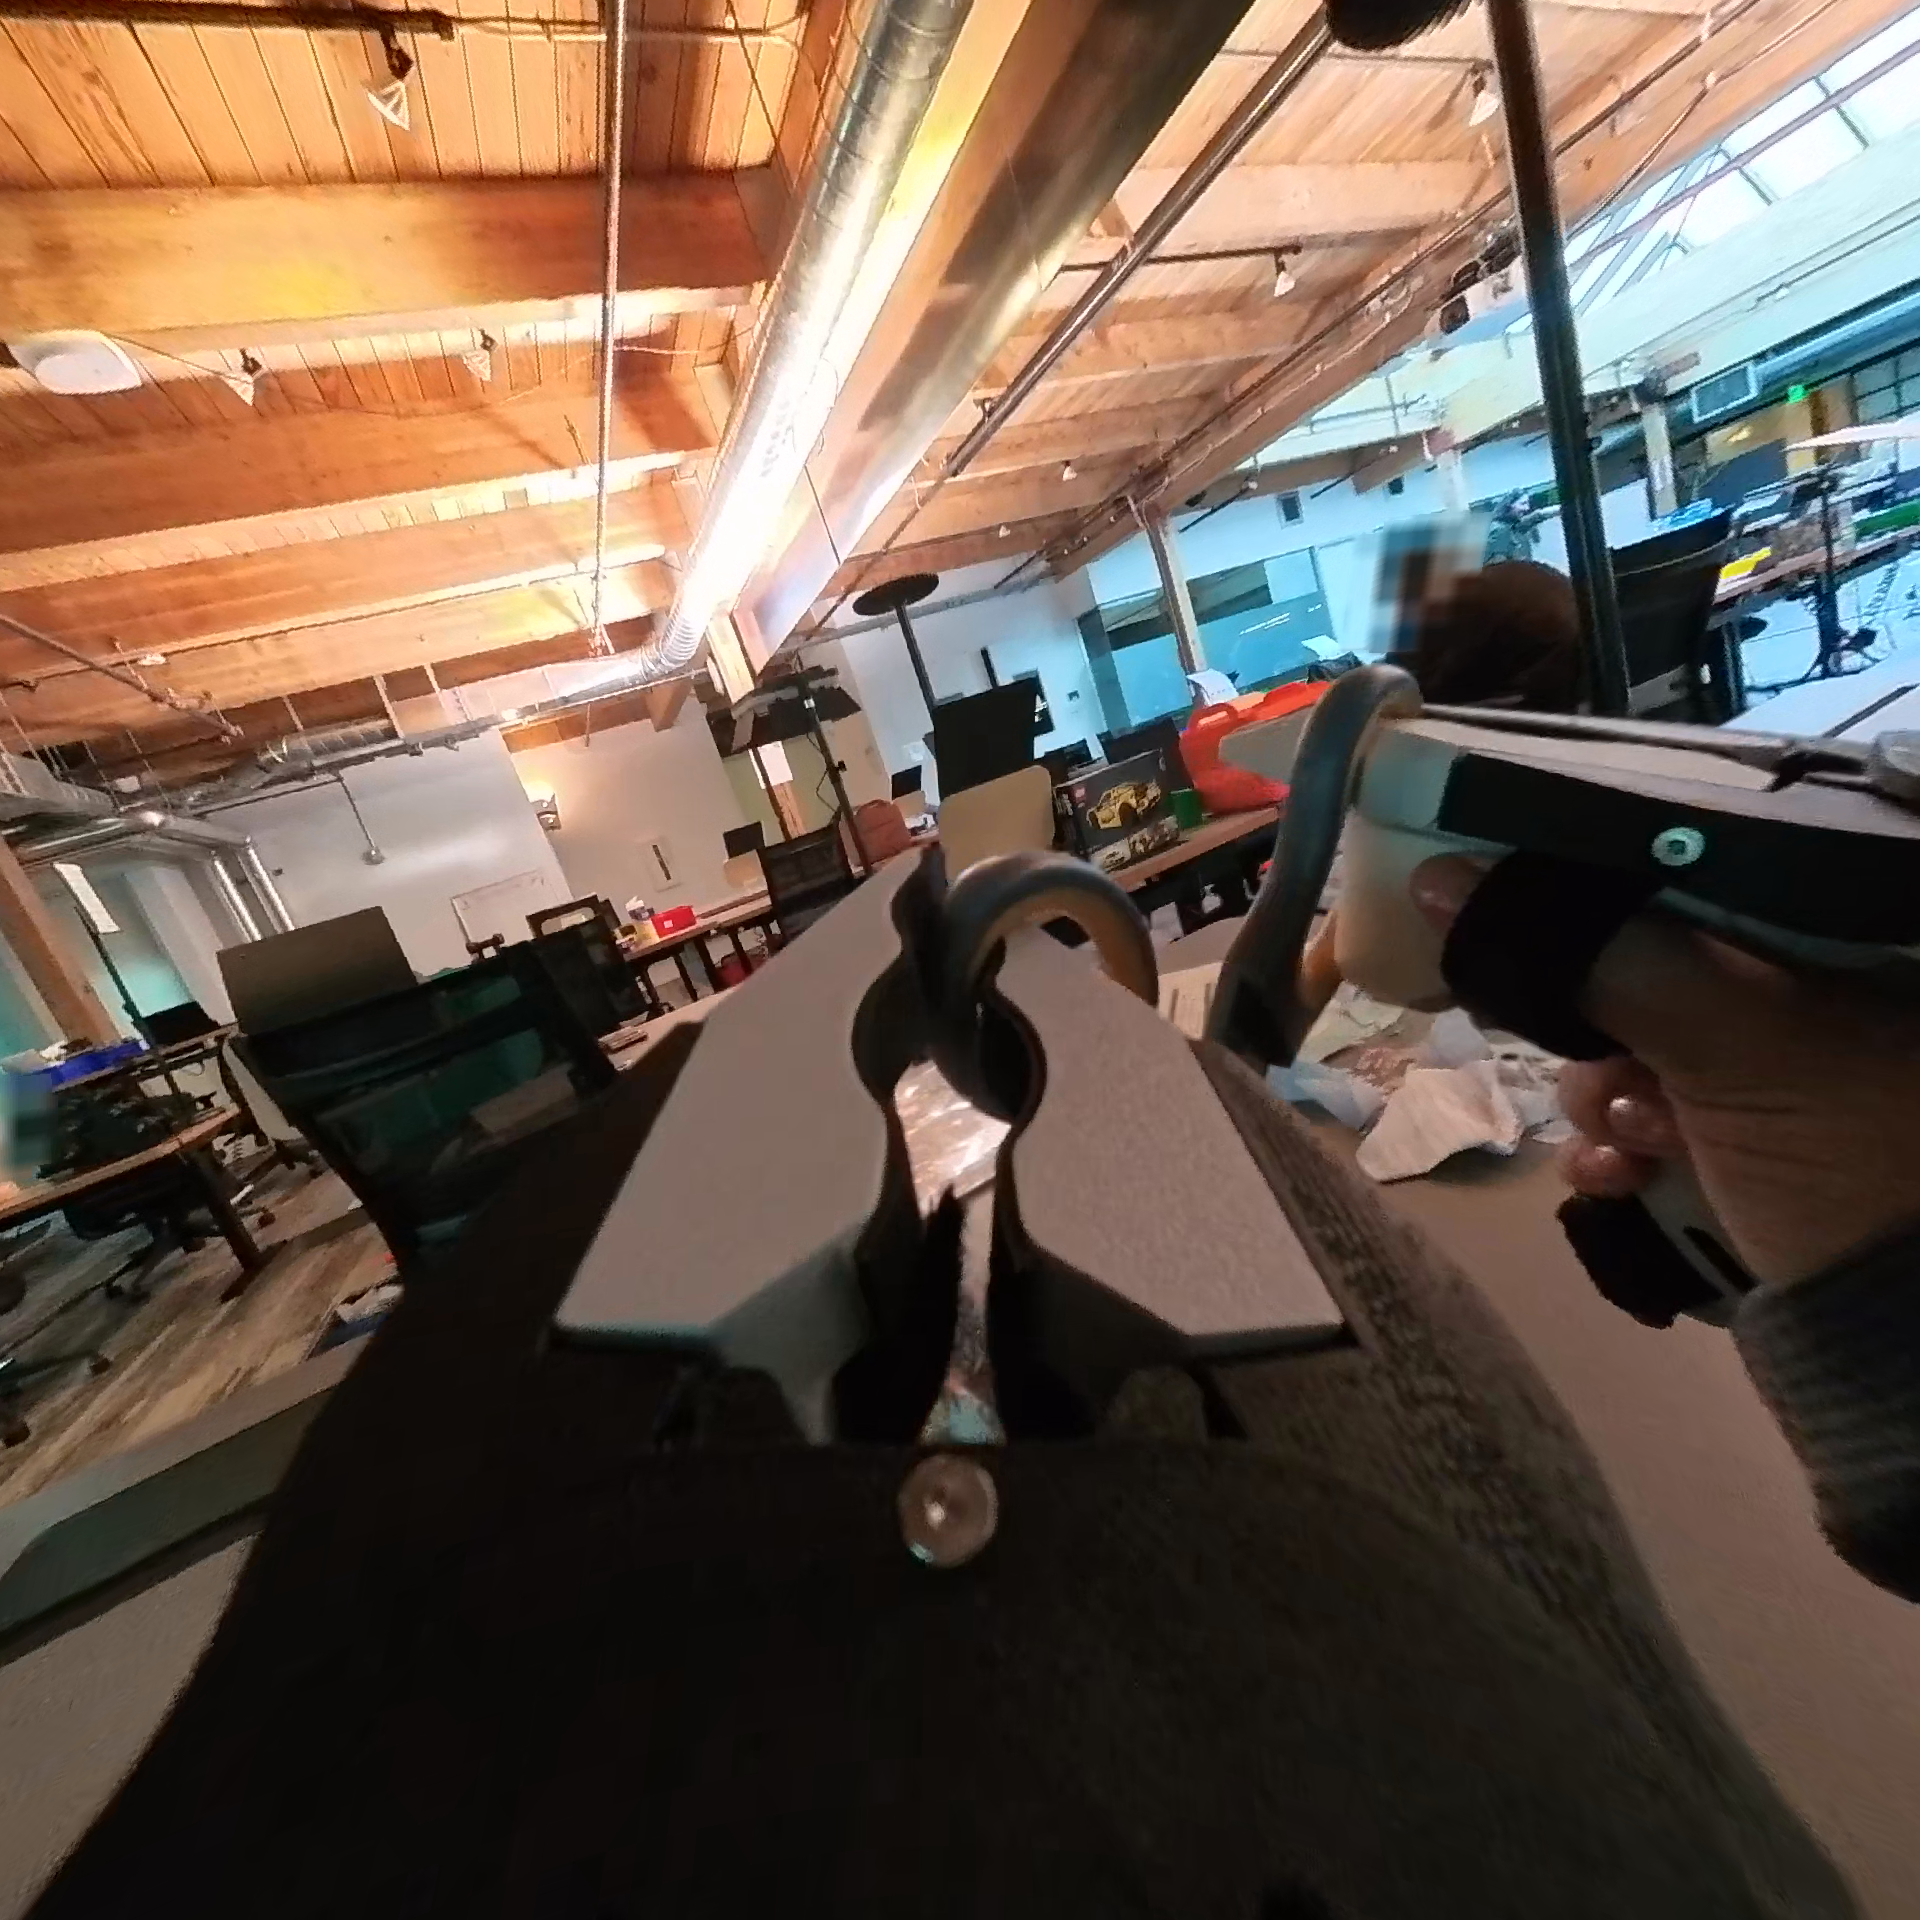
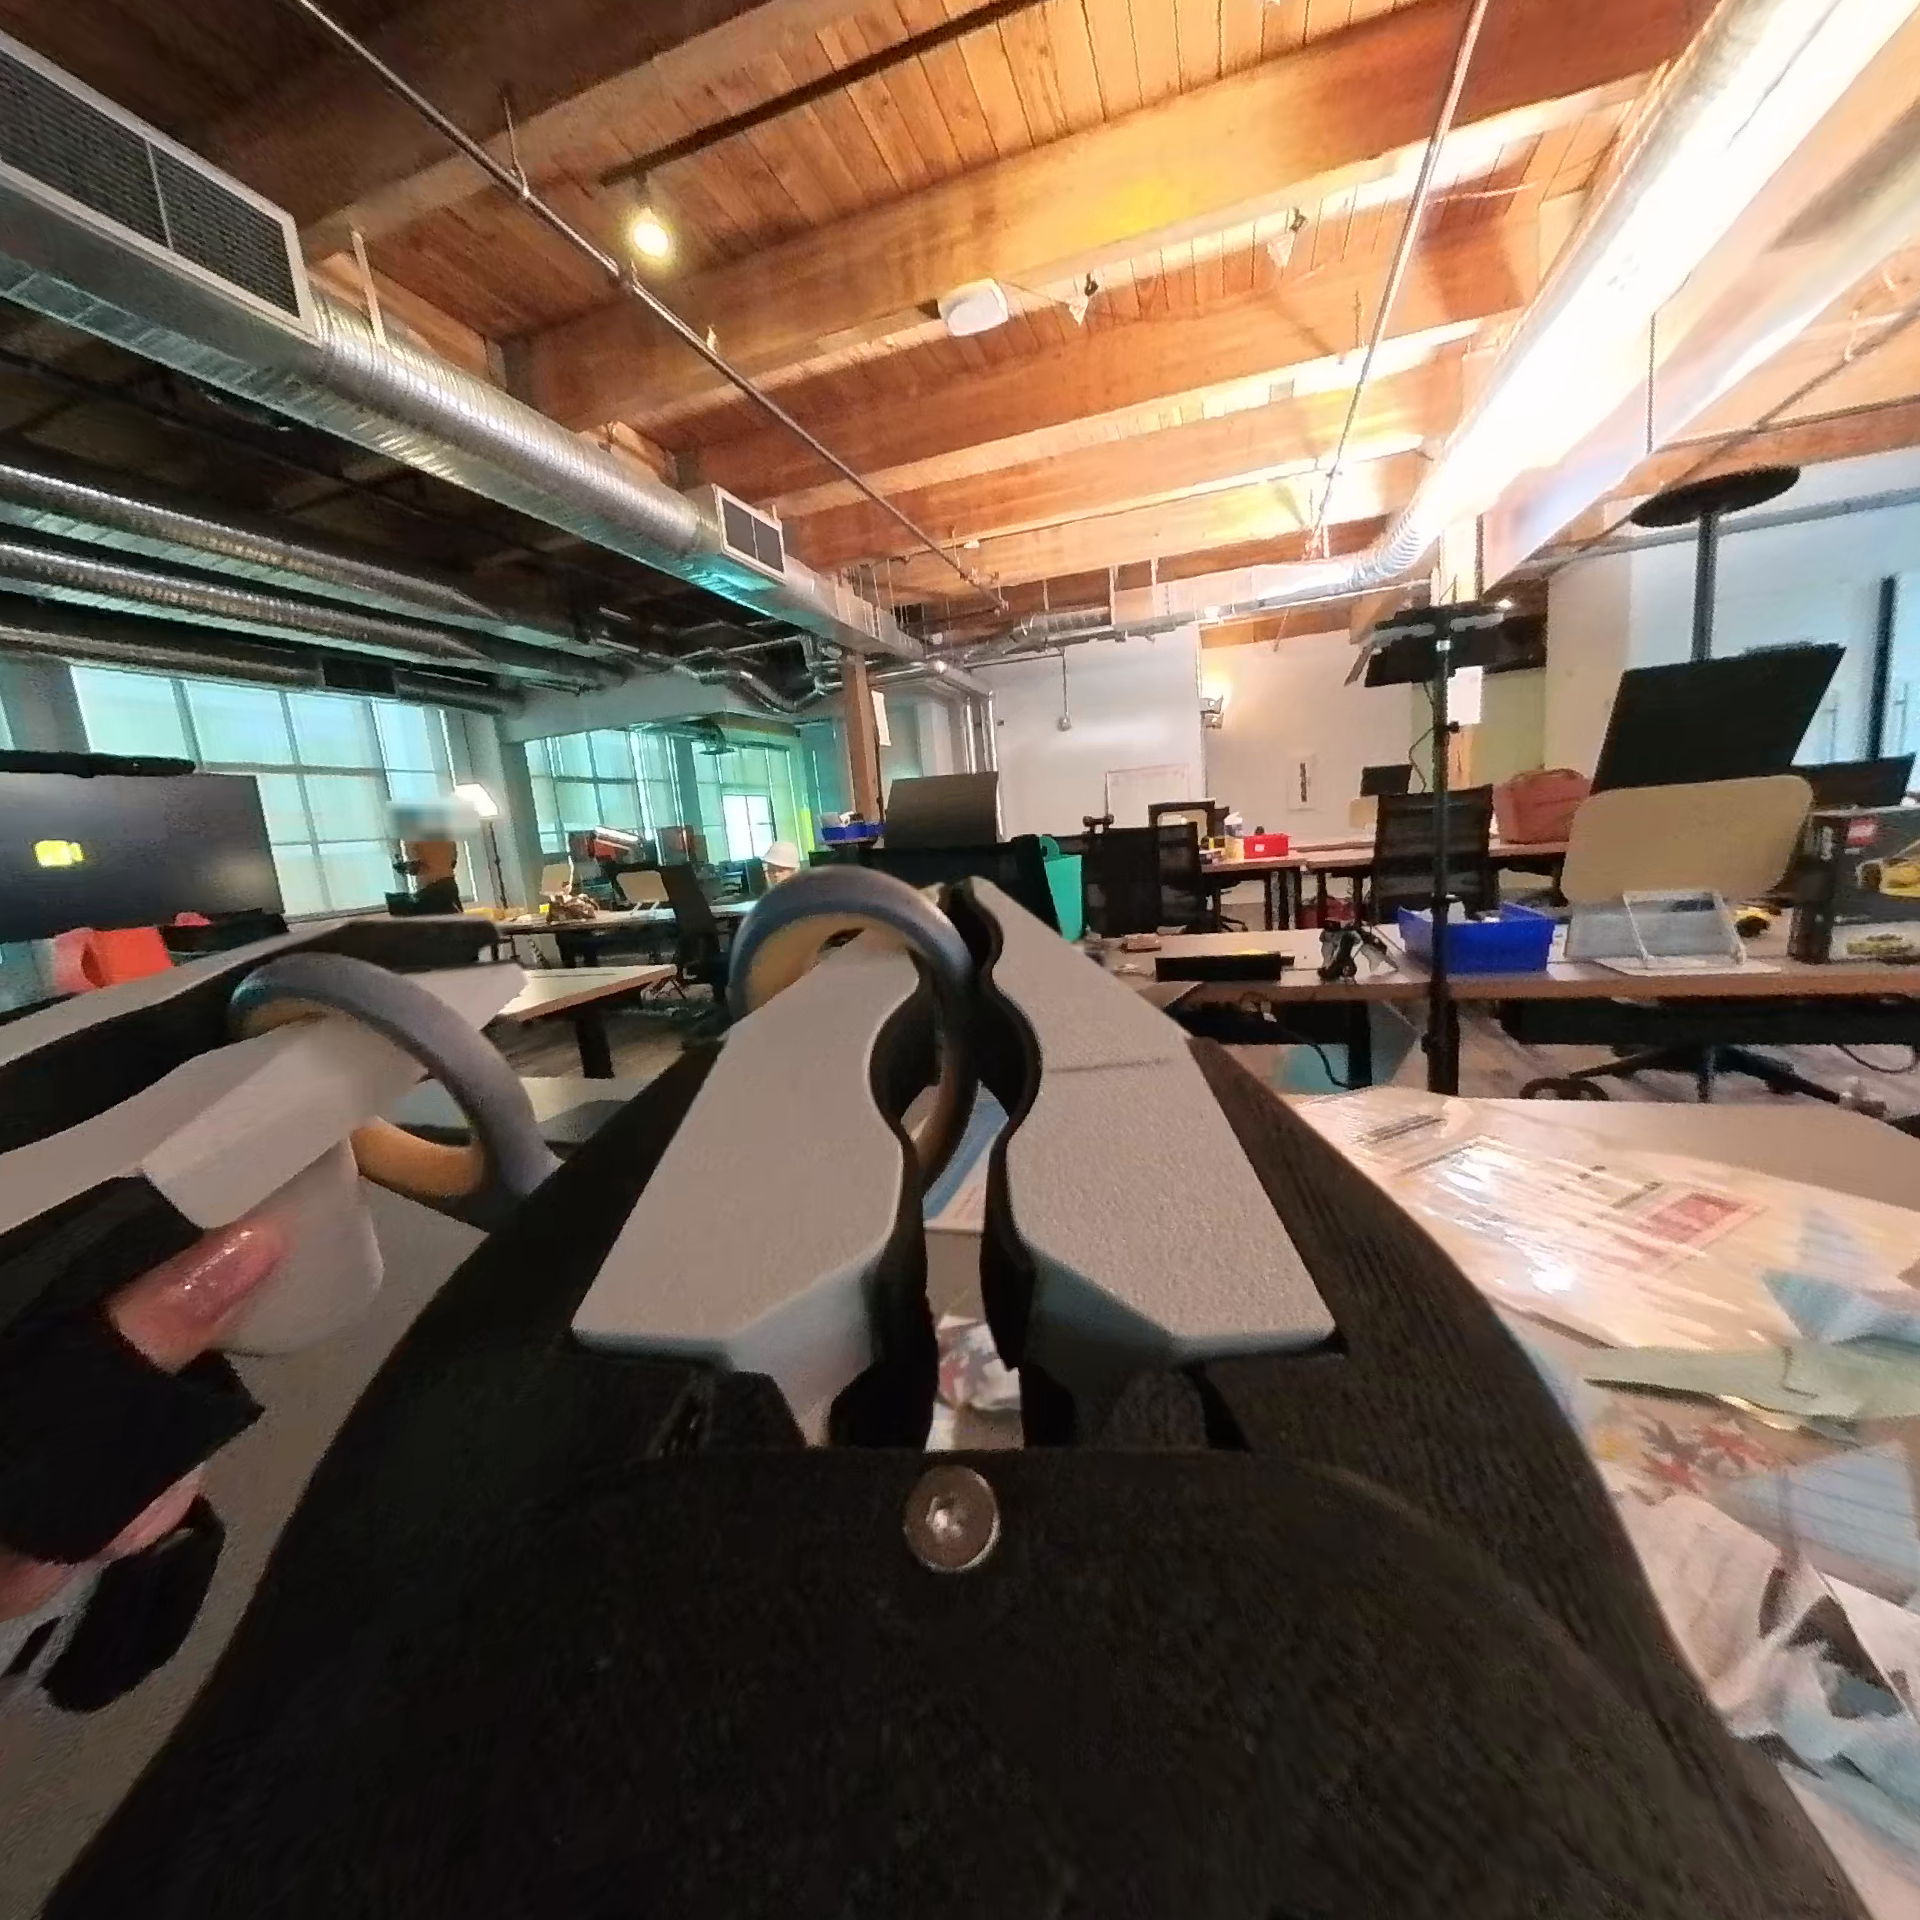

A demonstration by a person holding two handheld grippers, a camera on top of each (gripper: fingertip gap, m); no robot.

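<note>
While each gripper is closed on one grey loop handle (image 2: pixel 862 925) of a pair of scissors, lower centre of each view, left gripper (image 1: pixel 961 966) and right gripper (image 2: pixel 961 935) stand close together. A sideways pull could, by this judgement, slide a rounded loop out of the notched fingers (image 2: pixel 790 1143), dropping the scissors onto the papers (image 2: pixel 1621 1236) at lower right.

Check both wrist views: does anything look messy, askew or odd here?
Crumpled and cut paper scraps lie strewn over the grey table. Each gripper, left and right, is shut on one grey, tan-lined scissor handle loop, an unusual two-gripper hold.
</note>
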